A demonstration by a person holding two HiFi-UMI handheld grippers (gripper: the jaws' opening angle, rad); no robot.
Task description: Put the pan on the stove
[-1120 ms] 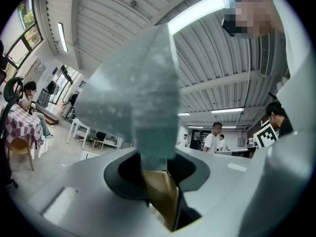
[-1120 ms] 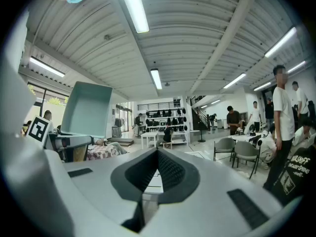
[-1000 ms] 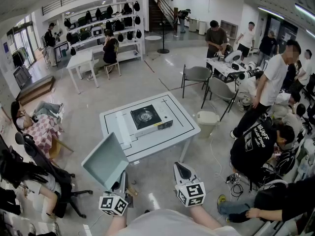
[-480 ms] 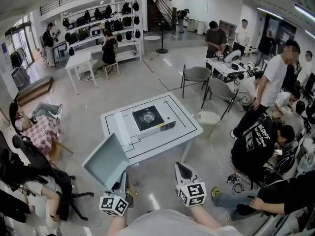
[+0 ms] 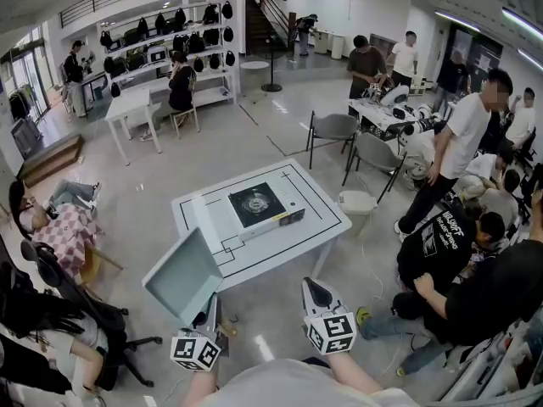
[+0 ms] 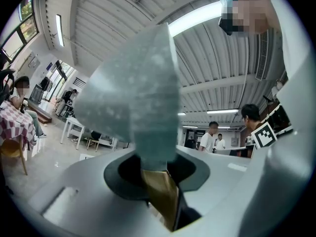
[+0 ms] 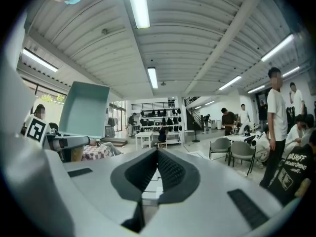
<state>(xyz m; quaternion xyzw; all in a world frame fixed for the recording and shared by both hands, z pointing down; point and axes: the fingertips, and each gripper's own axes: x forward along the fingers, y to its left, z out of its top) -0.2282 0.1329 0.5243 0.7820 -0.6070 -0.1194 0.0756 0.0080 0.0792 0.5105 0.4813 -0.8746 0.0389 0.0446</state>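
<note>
Down at lower left in the head view, left tool [image 5: 206, 316] is clamped on the handle [image 6: 160, 191] of the pan [image 5: 182, 276]. The left gripper view shows the brownish handle wedged between the jaws. Pan is pale teal and square, held up in the air and tilted, well short of the counter [image 5: 318, 227].

Right tool [image 5: 316, 293] is just beside the left one, pointing forward and empty. Its pads look to be touching at the tip, though the wide-angle view makes that hard to confirm.

Stove [image 5: 259, 206] sits on the white counter, a bit left of centre inside the black outline [image 5: 316, 195]. It has a black top with the round burner [image 5: 252, 201] in plain sight.

Grey chairs [image 5: 335, 130] stand behind the counter. Several people [image 5: 445, 244] crouch or stand off to the right.
</note>
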